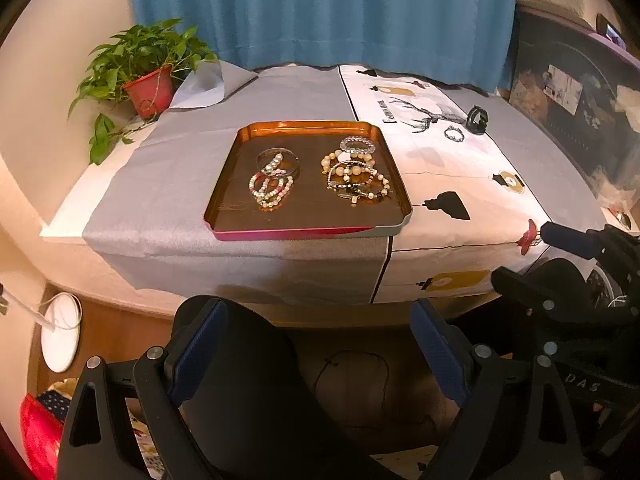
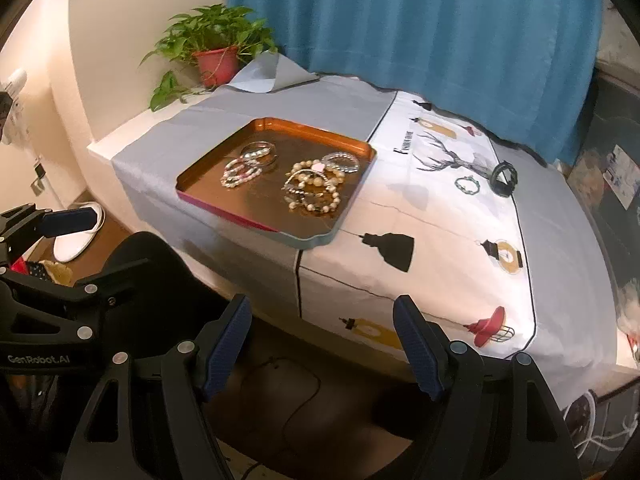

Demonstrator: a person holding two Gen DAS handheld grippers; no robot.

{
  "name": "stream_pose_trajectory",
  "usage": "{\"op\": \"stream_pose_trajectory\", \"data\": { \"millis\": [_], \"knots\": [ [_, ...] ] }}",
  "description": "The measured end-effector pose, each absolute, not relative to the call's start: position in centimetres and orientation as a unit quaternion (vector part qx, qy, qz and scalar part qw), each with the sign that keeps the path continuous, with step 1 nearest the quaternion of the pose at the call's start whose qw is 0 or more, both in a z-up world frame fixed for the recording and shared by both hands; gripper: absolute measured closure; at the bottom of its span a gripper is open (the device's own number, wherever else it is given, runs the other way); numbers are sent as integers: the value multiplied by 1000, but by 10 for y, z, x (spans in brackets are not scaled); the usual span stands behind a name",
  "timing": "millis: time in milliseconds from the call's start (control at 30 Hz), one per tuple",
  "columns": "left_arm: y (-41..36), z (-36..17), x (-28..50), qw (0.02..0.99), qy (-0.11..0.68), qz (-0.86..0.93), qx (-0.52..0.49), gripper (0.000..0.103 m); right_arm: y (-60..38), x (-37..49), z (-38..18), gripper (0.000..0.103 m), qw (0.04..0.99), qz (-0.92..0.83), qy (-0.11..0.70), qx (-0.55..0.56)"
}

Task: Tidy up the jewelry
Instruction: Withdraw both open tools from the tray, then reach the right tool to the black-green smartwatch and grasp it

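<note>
Both grippers hang off the near edge of the table, above the floor, touching nothing. The left gripper (image 1: 318, 346) has its jaws wide apart and empty; the right gripper (image 2: 322, 346) likewise — apart, nothing between them.

The orange tray (image 1: 224, 184) sits near the table's front edge, straddling the seam between the grey cloth (image 1: 180, 184) and the printed white cloth (image 1: 460, 168). Inside it lie two heaps of beaded bracelets — one pile on the tray's left (image 1: 272, 180), a bigger tangle on its right (image 1: 354, 172).

Two pieces lie outside the tray, on the white cloth toward the table's far right corner: a small beaded bracelet (image 2: 467, 184) and, just beside it, a black watch (image 2: 505, 179). A potted plant (image 2: 216, 54) stands at the far left corner.
</note>
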State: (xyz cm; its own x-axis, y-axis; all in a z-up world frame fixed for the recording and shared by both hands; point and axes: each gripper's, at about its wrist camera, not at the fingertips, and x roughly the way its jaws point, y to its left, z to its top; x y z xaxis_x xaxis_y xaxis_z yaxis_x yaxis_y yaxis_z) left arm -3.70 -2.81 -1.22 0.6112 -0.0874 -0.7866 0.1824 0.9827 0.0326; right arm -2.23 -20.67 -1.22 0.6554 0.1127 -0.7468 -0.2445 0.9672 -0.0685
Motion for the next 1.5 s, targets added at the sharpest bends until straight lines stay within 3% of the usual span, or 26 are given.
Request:
{"op": "stream_pose_trajectory", "data": {
  "millis": [467,767,1200,1500],
  "knots": [
    [-98,-8,15,879,450,-119,101,12,-311,2,-33,29,908,8,418,-7],
    [-188,-8,102,868,449,-167,133,12,-409,46,-54,29,903,-61,423,39],
    [-297,-68,283,833,491,-208,146,12,-497,207,-85,29,907,-45,416,50],
    [-329,-104,341,809,514,-230,170,19,-493,301,-105,29,906,-10,423,5]
  ]
}}
